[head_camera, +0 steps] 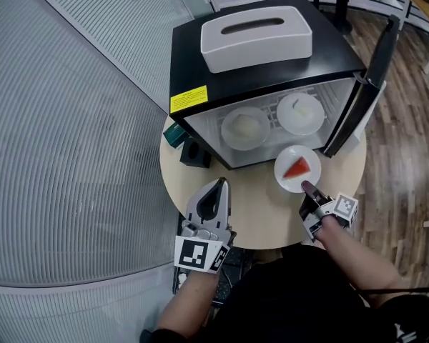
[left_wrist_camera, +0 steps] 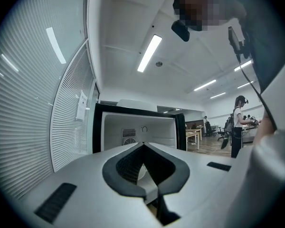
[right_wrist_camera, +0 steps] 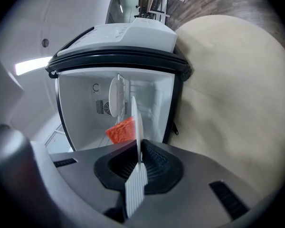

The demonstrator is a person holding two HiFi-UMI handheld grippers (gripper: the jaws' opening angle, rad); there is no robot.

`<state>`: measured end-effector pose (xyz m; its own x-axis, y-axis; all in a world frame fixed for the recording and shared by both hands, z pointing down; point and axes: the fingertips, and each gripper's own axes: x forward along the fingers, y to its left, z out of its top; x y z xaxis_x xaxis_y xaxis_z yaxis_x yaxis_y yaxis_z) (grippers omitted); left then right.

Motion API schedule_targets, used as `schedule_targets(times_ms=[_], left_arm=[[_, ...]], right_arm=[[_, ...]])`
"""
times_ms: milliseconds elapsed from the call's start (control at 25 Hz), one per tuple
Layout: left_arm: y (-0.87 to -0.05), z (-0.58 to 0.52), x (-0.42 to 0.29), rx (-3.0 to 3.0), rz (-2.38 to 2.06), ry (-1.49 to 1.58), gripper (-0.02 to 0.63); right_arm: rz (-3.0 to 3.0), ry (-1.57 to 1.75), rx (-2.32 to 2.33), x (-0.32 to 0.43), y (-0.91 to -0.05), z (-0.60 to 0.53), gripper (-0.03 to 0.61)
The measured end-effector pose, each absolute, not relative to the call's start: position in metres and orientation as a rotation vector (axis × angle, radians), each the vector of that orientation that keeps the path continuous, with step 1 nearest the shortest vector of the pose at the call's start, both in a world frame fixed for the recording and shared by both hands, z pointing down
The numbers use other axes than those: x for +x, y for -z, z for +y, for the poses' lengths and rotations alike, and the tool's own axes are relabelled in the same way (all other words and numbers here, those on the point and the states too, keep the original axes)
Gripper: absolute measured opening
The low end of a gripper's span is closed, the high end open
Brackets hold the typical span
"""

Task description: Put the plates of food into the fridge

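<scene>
From where I stand, the right gripper [head_camera: 309, 190] is clamped on the near rim of the plate [head_camera: 284, 171]. The plate hangs just ahead of its jaws, over the round table [head_camera: 264, 216], with a red wedge of food [head_camera: 297, 168] on top. The left gripper [head_camera: 220, 184], off to its side, has its jaws together on nothing.

That one-edge pinch worries me. Any dip or roll could slide the wedge off or work the rim out of the pads.

Just beyond, the fridge [head_camera: 193, 56] stands open, its door [head_camera: 368, 84] angled out close beside the plate, so clipping that edge is easy. Deeper in, one white plate [head_camera: 245, 128] and another [head_camera: 300, 113] fill most of the shelf. That seems to leave room only at the front lip.
</scene>
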<state>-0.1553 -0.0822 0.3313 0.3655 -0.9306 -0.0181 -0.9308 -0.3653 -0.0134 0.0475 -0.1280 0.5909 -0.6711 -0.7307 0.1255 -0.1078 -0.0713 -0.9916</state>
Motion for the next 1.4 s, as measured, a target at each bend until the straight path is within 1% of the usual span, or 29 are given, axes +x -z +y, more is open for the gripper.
schedule_targets(times_ms=[480, 1400], left_arm=[[-0.337, -0.133, -0.129, -2.632, 1.682, 0.018, 0.003], [-0.379, -0.195, -0.125, -2.703, 1.700, 0.107, 0.003]], right_arm=[[1.702, 1.775, -0.958, 0.058, -0.603, -0.182, 0.021], [1.612, 1.827, -1.030, 0.056, -0.642, -0.249, 0.021]])
